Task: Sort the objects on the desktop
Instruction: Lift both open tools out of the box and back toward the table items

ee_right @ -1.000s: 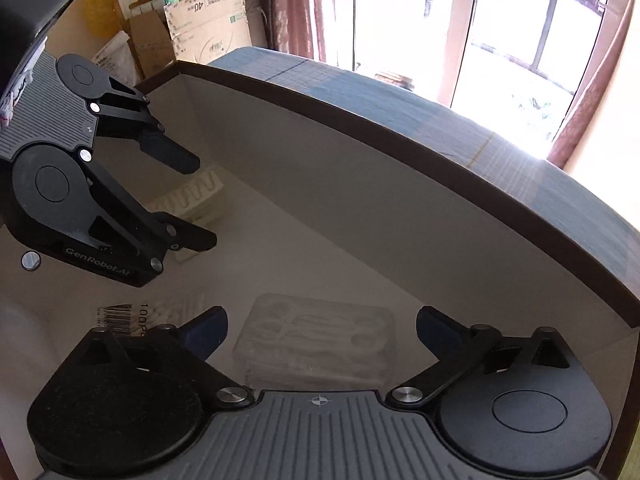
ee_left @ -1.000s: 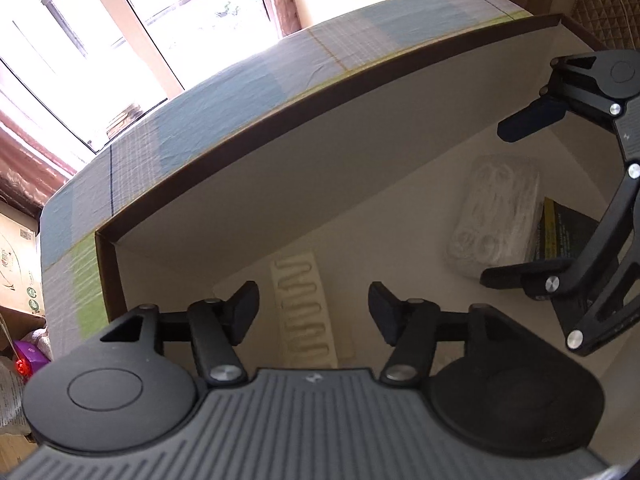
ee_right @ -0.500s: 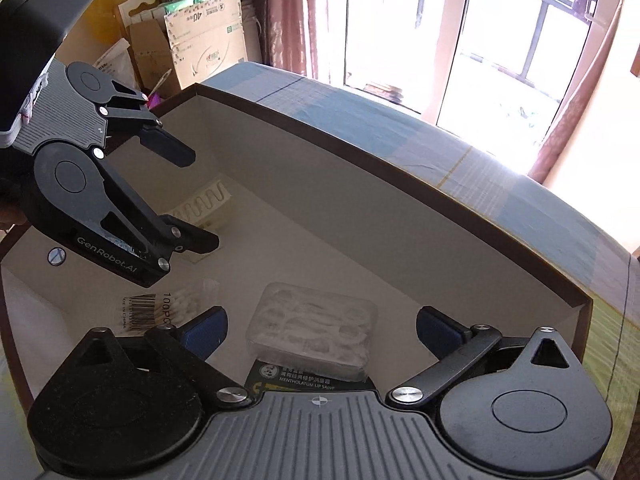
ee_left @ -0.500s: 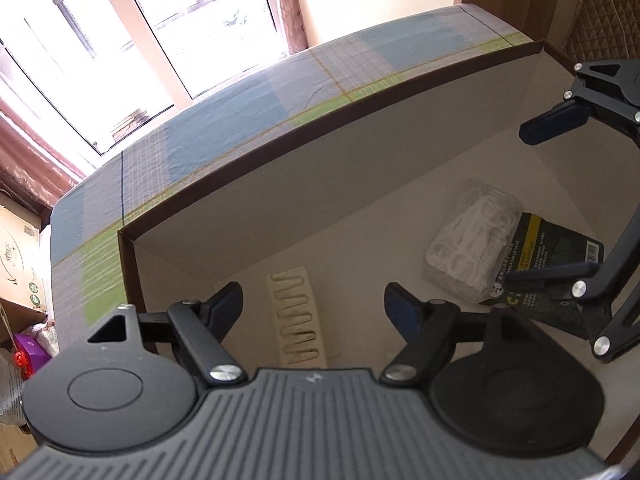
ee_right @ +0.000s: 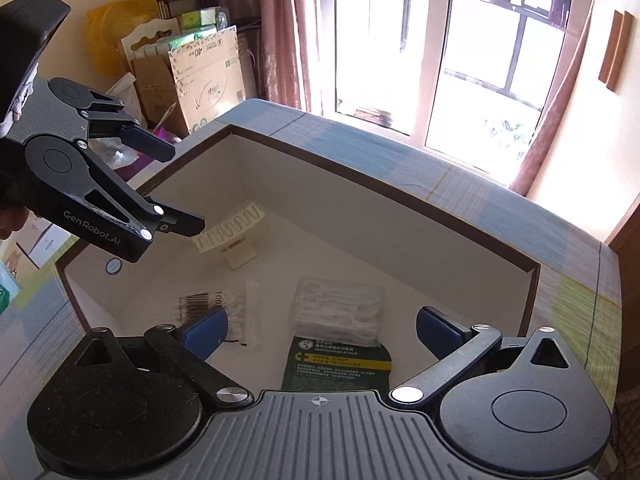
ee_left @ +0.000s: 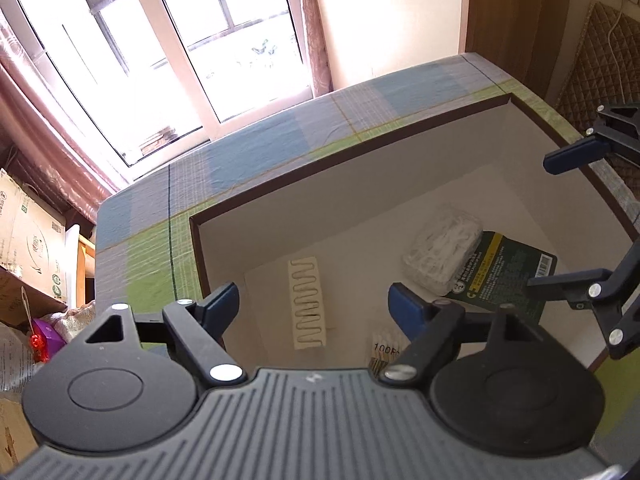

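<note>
Both tools hang above an open box (ee_left: 360, 184), tilted down into it, each with its fingers spread wide and gripping nothing. The left tool (ee_left: 314, 306) fills the bottom of its own view, blue pads apart over the box's left part; in the right wrist view it enters from the upper left of the frame (ee_right: 180, 188), above the box's left rim. The right tool (ee_right: 322, 328) sits low in its frame, and in the left wrist view only its fingers show at the right edge (ee_left: 560, 220). On the box floor lie a cream strip with a wavy cut pattern (ee_left: 307, 307), a clear plastic case of white pieces (ee_right: 338, 312), a dark green lip-salve card (ee_right: 340, 364) partly under that case, and a packet of cotton swabs (ee_right: 236, 314). The right wrist view shows the swab packet whole, just beyond the right tool's left pad; the left wrist view catches only its corner, beside the left tool's right pad. The case and card lie between the right tool's fingers, below them. The box stands on a surface covered in a blue-and-green checked cloth (ee_left: 256, 152).
</note>
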`<action>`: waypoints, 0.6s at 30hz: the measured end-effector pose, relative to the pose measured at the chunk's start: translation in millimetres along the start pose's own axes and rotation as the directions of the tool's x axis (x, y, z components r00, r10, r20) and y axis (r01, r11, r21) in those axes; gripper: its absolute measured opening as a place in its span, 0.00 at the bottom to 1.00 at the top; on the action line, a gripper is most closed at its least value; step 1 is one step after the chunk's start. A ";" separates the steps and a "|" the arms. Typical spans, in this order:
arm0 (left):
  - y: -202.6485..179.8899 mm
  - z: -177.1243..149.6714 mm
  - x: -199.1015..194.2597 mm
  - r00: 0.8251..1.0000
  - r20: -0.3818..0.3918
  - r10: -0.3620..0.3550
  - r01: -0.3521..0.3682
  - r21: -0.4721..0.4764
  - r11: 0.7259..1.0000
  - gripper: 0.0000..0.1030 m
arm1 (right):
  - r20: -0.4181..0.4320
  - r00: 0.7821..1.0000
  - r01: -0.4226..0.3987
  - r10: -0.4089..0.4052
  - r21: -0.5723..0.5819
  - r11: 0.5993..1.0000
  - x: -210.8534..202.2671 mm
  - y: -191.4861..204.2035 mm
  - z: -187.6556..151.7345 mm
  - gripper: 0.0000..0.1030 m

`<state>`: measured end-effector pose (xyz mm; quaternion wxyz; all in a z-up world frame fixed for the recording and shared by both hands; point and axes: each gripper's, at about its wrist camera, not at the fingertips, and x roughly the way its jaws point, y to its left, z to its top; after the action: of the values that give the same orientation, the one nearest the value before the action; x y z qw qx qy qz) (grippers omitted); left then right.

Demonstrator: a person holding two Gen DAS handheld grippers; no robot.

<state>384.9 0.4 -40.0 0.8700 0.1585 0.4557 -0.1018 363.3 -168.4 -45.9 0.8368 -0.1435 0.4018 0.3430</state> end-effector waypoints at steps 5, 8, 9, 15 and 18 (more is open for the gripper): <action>-4.6 -13.8 -38.7 0.999 0.037 -0.004 0.006 -0.030 1.000 0.80 | 0.032 0.999 0.006 -0.006 0.009 1.000 -24.1 13.9 -9.2 1.00; -8.0 -21.8 -61.6 0.998 0.060 -0.001 0.004 -0.042 0.999 0.82 | 0.048 0.999 0.014 -0.014 0.016 1.000 -36.5 20.5 -15.7 1.00; -9.1 -24.2 -67.7 0.998 0.067 0.001 0.002 -0.044 0.999 0.83 | 0.053 0.998 0.015 -0.016 0.020 1.000 -40.4 21.9 -17.8 1.00; -18.0 -38.7 -101.0 0.994 0.108 0.004 0.001 -0.047 0.999 0.83 | 0.081 0.996 0.024 -0.027 0.043 0.999 -63.5 29.7 -29.9 1.00; -20.3 -47.5 -117.2 0.992 0.128 0.000 0.007 -0.057 0.998 0.84 | 0.093 0.995 0.029 -0.034 0.053 0.998 -73.7 34.4 -36.0 1.00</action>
<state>276.2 2.9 27.6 0.9014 0.1260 0.4020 -0.1002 286.4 -195.9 -10.7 0.8637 -0.1120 0.3682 0.3255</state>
